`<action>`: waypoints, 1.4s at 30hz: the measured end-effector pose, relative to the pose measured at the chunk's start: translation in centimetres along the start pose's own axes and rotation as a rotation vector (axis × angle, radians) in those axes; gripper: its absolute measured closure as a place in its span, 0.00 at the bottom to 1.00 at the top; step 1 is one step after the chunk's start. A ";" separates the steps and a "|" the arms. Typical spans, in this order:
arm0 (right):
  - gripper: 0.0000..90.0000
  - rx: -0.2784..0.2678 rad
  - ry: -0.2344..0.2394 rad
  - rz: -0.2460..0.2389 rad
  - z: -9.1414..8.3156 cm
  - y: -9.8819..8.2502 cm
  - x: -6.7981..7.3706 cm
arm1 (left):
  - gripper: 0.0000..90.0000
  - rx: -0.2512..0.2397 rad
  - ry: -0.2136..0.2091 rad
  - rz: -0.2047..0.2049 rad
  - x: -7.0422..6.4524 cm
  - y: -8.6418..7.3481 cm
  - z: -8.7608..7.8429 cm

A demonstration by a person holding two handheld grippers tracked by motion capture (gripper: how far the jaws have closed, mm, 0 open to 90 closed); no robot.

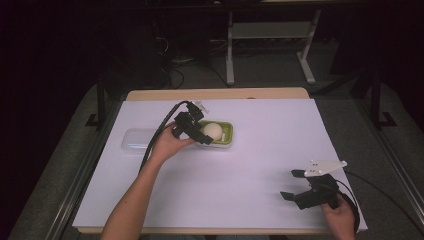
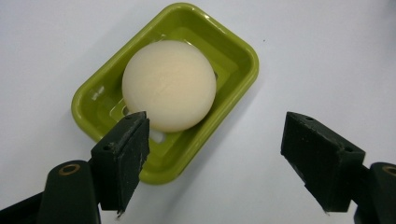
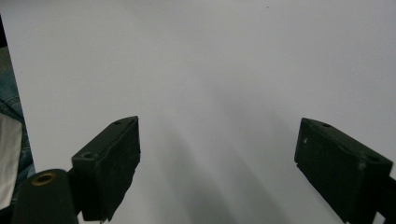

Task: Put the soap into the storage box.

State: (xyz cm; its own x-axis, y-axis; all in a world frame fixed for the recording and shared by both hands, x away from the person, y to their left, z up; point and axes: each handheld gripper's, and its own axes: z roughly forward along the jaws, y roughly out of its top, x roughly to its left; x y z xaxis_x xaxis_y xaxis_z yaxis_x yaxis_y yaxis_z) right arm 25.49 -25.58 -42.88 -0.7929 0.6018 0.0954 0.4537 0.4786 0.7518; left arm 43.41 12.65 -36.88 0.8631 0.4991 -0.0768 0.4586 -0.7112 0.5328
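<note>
A round cream soap bar (image 1: 213,131) (image 2: 169,85) lies in a green rectangular dish (image 1: 226,135) (image 2: 243,56) on the white table sheet. My left gripper (image 1: 199,130) (image 2: 215,161) is open just above the dish's near end. One jaw hangs over the dish rim beside the soap and the other over bare sheet, with nothing between them. My right gripper (image 1: 294,185) (image 3: 217,168) is open and empty near the table's front right, over plain white sheet, far from the dish.
A clear plastic lid or tray (image 1: 137,139) lies just left of the green dish. The white sheet (image 1: 260,150) covers the tabletop, with a wooden edge (image 1: 220,93) at the back. Table legs and cables stand on the floor beyond.
</note>
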 end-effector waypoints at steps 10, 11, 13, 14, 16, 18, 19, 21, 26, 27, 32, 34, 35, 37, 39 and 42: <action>0.15 0.006 -0.003 -0.005 0.3 0.3 0.1 | 0.25 -0.015 -0.008 -0.004 -0.8 -2.1 -1.4; 0.15 0.010 -0.003 -0.002 0.3 0.3 0.1 | 0.25 -0.015 -0.009 -0.005 -0.9 -2.3 -1.5; 0.15 0.012 -0.005 -0.002 0.3 0.3 0.1 | 0.25 -0.017 -0.006 -0.002 -1.0 -2.5 -1.6; 0.15 0.012 -0.009 -0.006 0.3 0.2 0.0 | 0.26 -0.013 -0.007 -0.005 -1.3 -3.1 -1.9; 0.15 0.013 -0.013 -0.001 0.2 0.1 0.0 | 0.26 -0.011 -0.017 -0.004 -1.4 -3.6 -2.1; 0.15 0.013 -0.014 0.003 0.1 0.0 0.0 | 0.26 -0.001 -0.012 0.012 -1.5 -4.0 -2.4; 0.15 0.013 -0.014 0.003 0.1 0.0 0.0 | 0.26 -0.001 -0.012 0.012 -1.5 -4.0 -2.4; 0.15 0.011 -0.018 0.007 0.1 0.0 0.0 | 0.26 -0.019 -0.013 -0.003 -1.7 -4.7 -2.7; 0.15 0.010 -0.024 0.007 0.0 0.0 0.0 | 0.26 -0.020 -0.015 0.001 -1.7 -5.8 -3.1; 0.15 0.010 -0.025 0.004 0.0 0.0 0.0 | 0.26 -0.020 -0.016 0.001 -1.8 -6.0 -3.2; 0.15 0.015 -0.033 0.013 -0.1 -0.1 -0.1 | 0.26 -0.039 -0.018 0.003 -2.2 -7.3 -3.6; 0.15 0.012 -0.037 0.017 -0.1 -0.2 -0.2 | 0.26 -0.050 -0.020 -0.003 -2.3 -7.7 -3.8; 0.15 0.014 -0.039 0.021 -0.1 -0.2 -0.2 | 0.25 -0.050 -0.020 -0.003 -2.3 -7.7 -3.8; 0.15 0.016 -0.042 0.023 -0.1 -0.2 -0.2 | 0.25 -0.045 -0.021 0.009 -2.5 -8.1 -4.0; 0.15 0.016 -0.044 0.022 -0.1 -0.2 -0.2 | 0.25 -0.059 -0.025 0.009 -2.8 -8.4 -4.2; 0.15 0.019 -0.050 0.024 -0.1 -0.3 -0.2 | 0.25 -0.065 -0.023 0.022 -3.2 -9.1 -4.5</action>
State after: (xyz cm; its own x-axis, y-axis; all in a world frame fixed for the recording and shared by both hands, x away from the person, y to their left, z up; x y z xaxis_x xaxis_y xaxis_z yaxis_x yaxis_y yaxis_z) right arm 25.50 -25.94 -43.00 -0.7605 0.6444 0.0797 0.4801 0.4755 0.7371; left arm 35.52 19.77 -37.73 0.8781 0.4712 -0.0833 0.4250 -0.6881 0.5881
